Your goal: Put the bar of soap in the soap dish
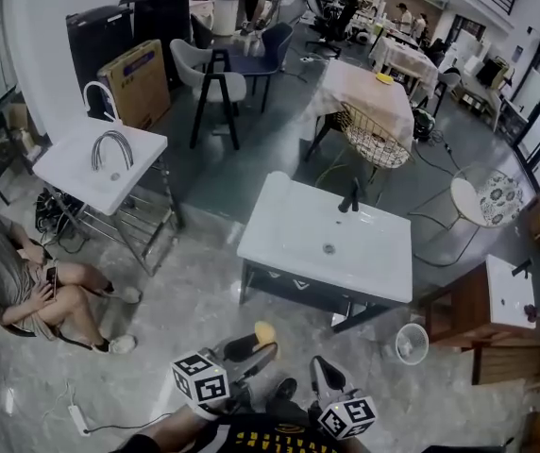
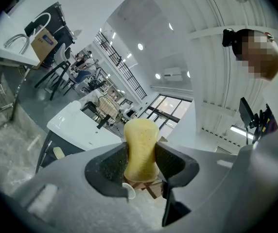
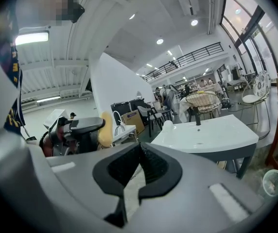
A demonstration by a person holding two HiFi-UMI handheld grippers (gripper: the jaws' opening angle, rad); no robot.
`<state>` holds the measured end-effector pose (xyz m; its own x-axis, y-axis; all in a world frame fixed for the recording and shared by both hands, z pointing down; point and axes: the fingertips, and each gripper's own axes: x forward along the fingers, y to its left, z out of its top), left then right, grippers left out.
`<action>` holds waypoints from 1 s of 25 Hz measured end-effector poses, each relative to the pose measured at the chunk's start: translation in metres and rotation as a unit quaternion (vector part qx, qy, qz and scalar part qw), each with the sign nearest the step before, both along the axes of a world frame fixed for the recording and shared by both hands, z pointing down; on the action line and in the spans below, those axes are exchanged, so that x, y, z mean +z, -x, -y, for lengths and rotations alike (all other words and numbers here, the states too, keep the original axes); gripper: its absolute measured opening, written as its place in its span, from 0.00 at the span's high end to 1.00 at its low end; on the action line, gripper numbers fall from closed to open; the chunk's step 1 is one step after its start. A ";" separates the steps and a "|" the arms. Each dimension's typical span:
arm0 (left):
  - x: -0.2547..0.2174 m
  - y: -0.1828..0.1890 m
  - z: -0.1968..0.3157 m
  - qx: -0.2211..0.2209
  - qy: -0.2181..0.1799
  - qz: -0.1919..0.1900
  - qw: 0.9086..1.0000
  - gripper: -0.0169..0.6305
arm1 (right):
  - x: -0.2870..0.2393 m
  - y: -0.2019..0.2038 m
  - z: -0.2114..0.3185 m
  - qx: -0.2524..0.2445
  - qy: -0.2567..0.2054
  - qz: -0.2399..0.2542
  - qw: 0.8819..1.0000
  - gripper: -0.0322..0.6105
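A yellow bar of soap (image 2: pixel 140 149) stands upright between the black pads of my left gripper (image 2: pixel 141 168), which is shut on it. In the head view the left gripper (image 1: pixel 261 345) is at the bottom centre, with the soap (image 1: pixel 264 332) at its tip. My right gripper (image 1: pixel 319 372) is beside it to the right. In the right gripper view its jaws (image 3: pixel 140 161) meet at the tips with nothing between them, and the soap (image 3: pixel 105 129) shows to the left. A white sink counter (image 1: pixel 289 229) with a black faucet (image 1: pixel 350 197) stands ahead. I cannot make out a soap dish.
A second white basin (image 1: pixel 72 173) with a chrome faucet stands on a metal frame at the left. A person (image 1: pixel 15 281) sits on the floor beside it. A small round fan (image 1: pixel 411 343) and a wooden cabinet (image 1: pixel 464 314) are at the right. Chairs and tables fill the back.
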<state>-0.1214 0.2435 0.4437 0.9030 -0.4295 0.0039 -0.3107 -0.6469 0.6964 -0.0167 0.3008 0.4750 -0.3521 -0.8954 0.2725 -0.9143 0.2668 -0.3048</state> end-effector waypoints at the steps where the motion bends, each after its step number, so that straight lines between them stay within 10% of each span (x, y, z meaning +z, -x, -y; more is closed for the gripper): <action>1: 0.000 0.000 0.003 0.000 -0.002 0.001 1.000 0.69 | 0.001 0.000 0.003 -0.001 0.000 -0.001 1.000 0.94; 25: 0.007 -0.082 0.135 -0.053 -0.024 0.071 0.996 0.69 | 0.018 -0.073 0.157 -0.066 0.000 0.046 0.997 0.94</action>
